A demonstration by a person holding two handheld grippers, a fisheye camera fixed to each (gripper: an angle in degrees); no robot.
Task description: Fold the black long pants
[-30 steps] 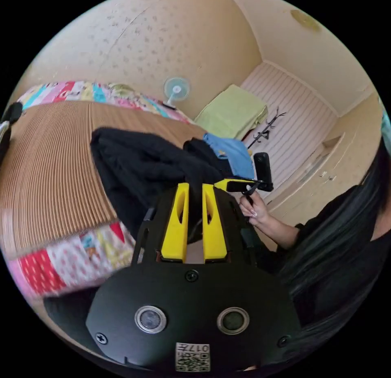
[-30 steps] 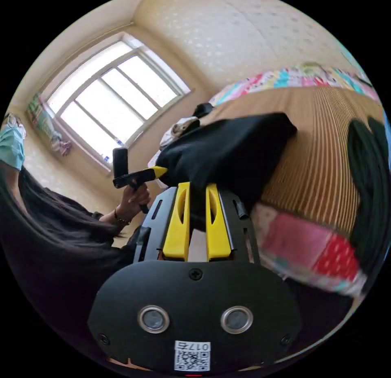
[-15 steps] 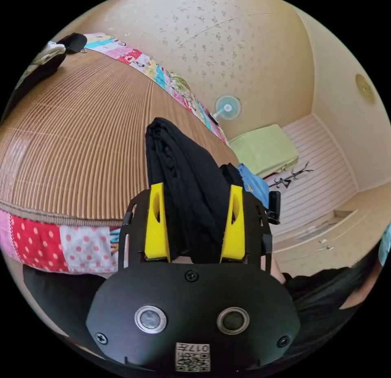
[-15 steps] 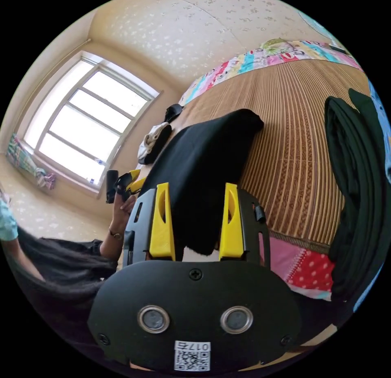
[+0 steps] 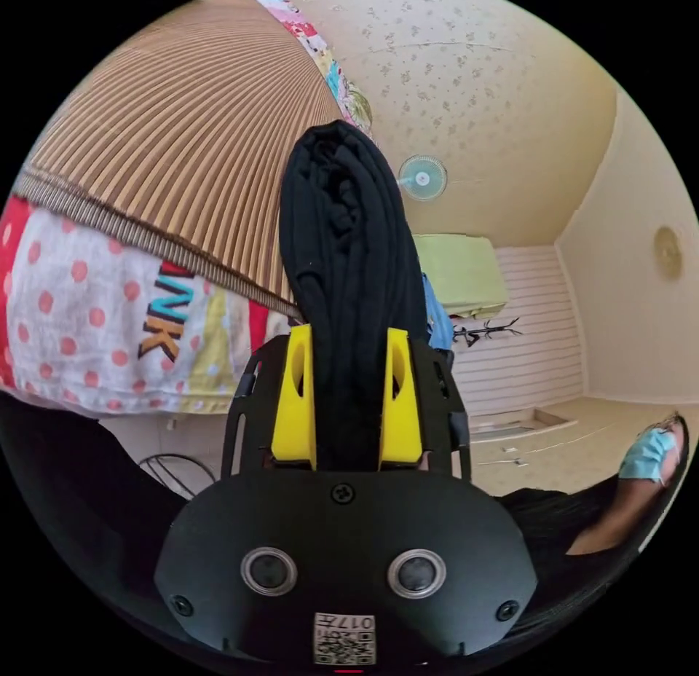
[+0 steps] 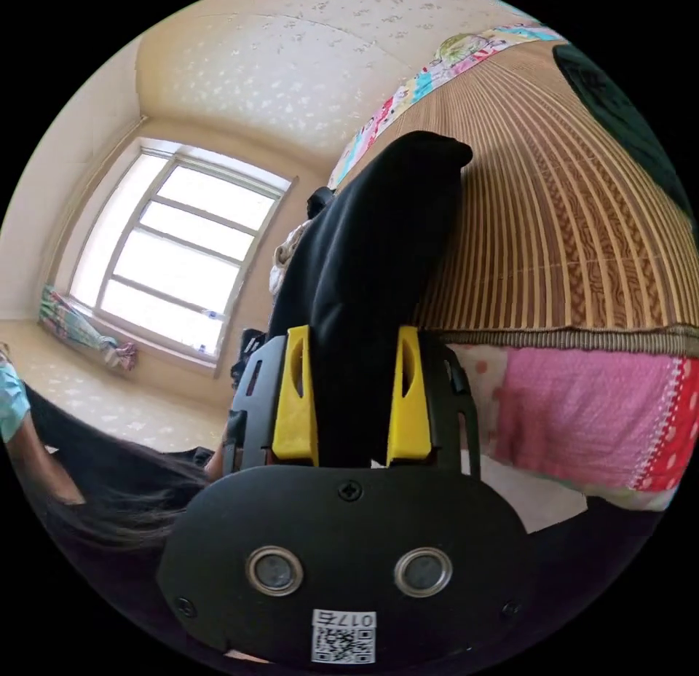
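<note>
The black long pants rise as a thick folded bundle from between the yellow jaws of my left gripper, which is shut on them at the bed's edge. In the right gripper view another thick fold of the black pants runs up from my right gripper, and its jaws press on both sides of the cloth. Both folds rest over the edge of the woven mat. What lies between the two held parts is hidden.
A patchwork quilt hangs below the woven mat. A blue garment, a green folded blanket and a fan lie behind. A dark garment lies on the mat. A window and the person's hair are at left.
Both grippers were shut on thin cloth, opened wide half a second ago, and now their jaws have closed in on thicker folds of the pants. Both cameras have dropped towards the bed's edge.
</note>
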